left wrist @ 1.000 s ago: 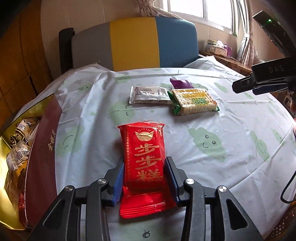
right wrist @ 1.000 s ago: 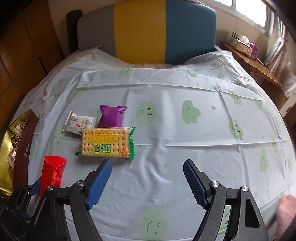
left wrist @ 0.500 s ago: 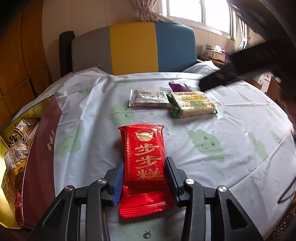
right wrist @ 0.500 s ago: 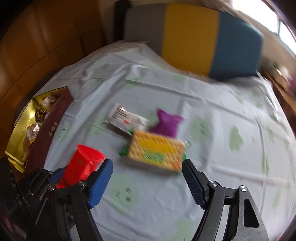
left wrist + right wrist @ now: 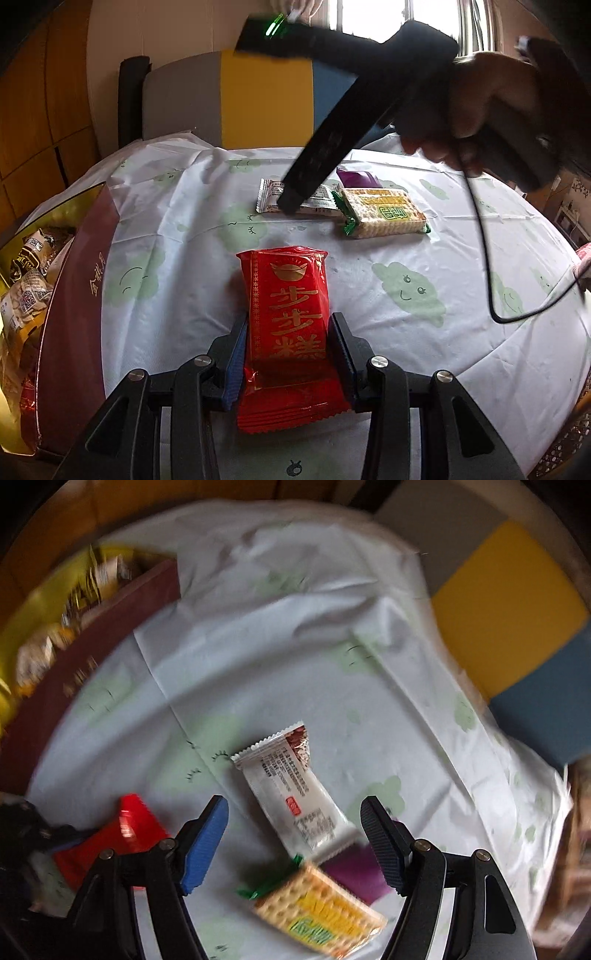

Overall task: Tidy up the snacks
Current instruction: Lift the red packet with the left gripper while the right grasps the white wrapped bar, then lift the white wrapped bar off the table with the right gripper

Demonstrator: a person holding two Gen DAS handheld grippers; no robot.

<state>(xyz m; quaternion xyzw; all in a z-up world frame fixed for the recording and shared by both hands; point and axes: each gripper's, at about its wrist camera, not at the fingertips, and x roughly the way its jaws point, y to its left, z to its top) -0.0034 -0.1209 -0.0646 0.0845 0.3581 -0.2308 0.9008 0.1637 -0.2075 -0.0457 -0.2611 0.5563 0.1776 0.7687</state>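
Tablecloth (image 5: 177,295), white plastic printed with pale green smiling clouds, covers the round table and hangs over its rim on every side. At its left edge an open gift box (image 5: 74,295) with maroon walls and gold lining holds wrapped snacks. The left gripper (image 5: 286,354) pinches a red foil snack packet with gold characters (image 5: 288,314) between its blue pads, the packet lying flat near the front edge. Farther in lie a white-and-silver wrapped snack bar (image 5: 295,794), a clear-and-green pack of crackers (image 5: 384,216) just beside it, and a small purple pouch (image 5: 358,179) behind them. The right gripper (image 5: 294,842) hangs over the white bar, jaws spread and touching nothing. Bare cloth lies open between the red packet and this cluster, and to the right toward the rim.
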